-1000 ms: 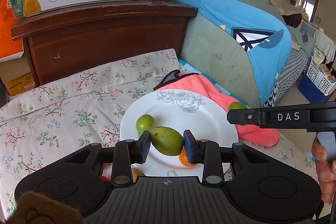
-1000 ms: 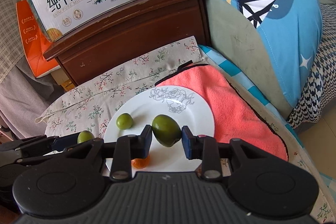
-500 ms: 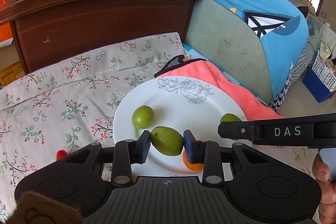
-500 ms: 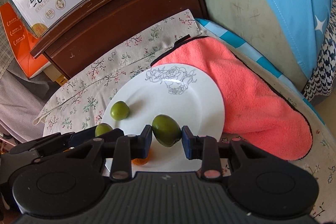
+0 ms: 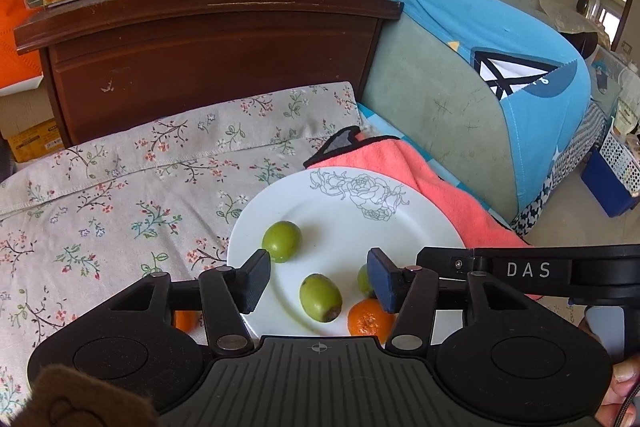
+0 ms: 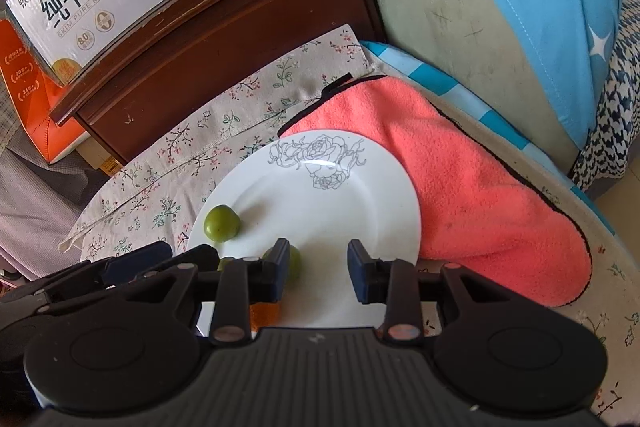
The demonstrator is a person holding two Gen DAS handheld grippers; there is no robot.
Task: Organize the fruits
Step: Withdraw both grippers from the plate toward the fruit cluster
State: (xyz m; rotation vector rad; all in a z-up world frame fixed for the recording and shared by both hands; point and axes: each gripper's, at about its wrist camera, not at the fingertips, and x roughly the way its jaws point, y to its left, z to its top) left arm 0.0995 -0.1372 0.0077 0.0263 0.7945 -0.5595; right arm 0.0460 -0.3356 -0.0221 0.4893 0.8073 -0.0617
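While both my grippers hang over the white plate [image 5: 420, 223], the left gripper [image 5: 318, 277] has its jaws spread wide with an oval green fruit [image 5: 321, 298] lying loose between them. My right gripper [image 6: 316, 269] gapes empty too. Near it sit an orange [image 5: 366, 319] and a round green fruit [image 6: 221, 222].

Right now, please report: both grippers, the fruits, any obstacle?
Left gripper open, right gripper open. Three green fruits, nearest one, and an orange on the plate. Nothing blocking.
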